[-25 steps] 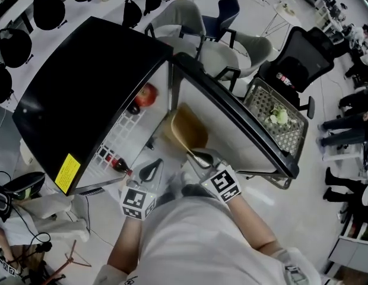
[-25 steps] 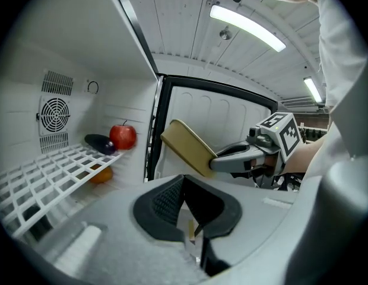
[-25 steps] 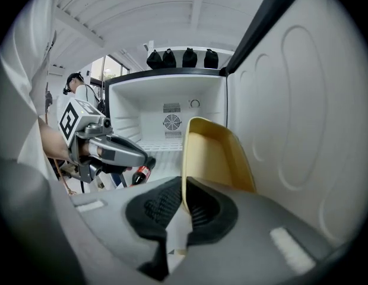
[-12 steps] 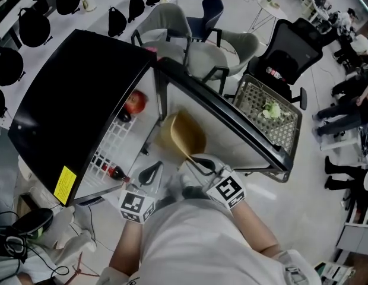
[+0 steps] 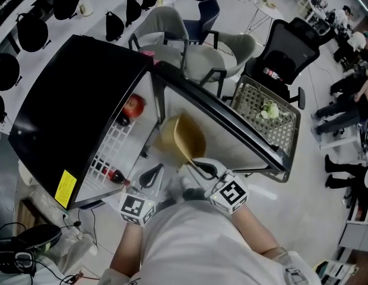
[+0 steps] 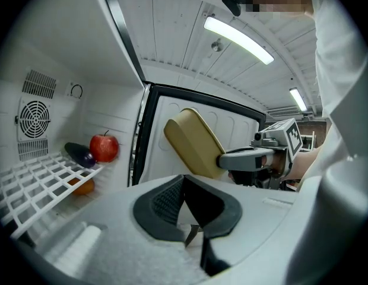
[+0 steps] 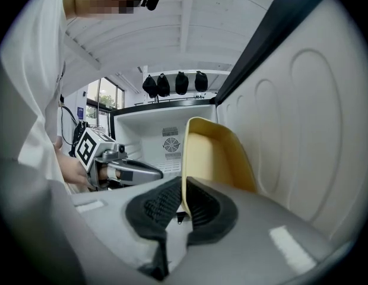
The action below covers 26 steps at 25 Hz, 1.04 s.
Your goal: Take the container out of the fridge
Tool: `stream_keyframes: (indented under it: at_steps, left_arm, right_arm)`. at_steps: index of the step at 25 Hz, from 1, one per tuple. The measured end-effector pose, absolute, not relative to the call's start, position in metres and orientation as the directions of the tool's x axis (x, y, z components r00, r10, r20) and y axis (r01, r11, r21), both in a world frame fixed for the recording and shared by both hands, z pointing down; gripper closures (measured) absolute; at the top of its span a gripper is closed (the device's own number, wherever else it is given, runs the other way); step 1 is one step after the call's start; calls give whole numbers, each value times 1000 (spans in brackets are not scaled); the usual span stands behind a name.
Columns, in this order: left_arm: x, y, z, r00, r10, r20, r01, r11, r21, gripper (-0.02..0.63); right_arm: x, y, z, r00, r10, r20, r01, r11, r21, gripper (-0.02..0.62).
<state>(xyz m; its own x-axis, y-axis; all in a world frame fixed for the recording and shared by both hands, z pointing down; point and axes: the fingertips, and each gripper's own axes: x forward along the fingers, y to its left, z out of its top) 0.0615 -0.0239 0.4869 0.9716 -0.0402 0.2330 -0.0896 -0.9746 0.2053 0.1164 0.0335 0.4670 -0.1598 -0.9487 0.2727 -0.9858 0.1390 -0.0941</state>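
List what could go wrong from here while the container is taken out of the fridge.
1. The right gripper pinches only the thin rim of the yellow container, which sticks out tilted, so it could twist or slip free.
2. The container hangs close beside the open fridge door; a swing could knock it against the door.
3. The left gripper is shut and empty, so nothing supports the container from below if the grip fails.
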Motion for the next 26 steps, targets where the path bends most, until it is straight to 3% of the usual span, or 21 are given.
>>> stream_keyframes:
  at_steps: [26]
  left_arm:
    - [61,-29,489,968,-70,239,-122,-970,211,597]
  right_arm:
    - [113,26,468,-208,-945,251,-975,181,-128,574]
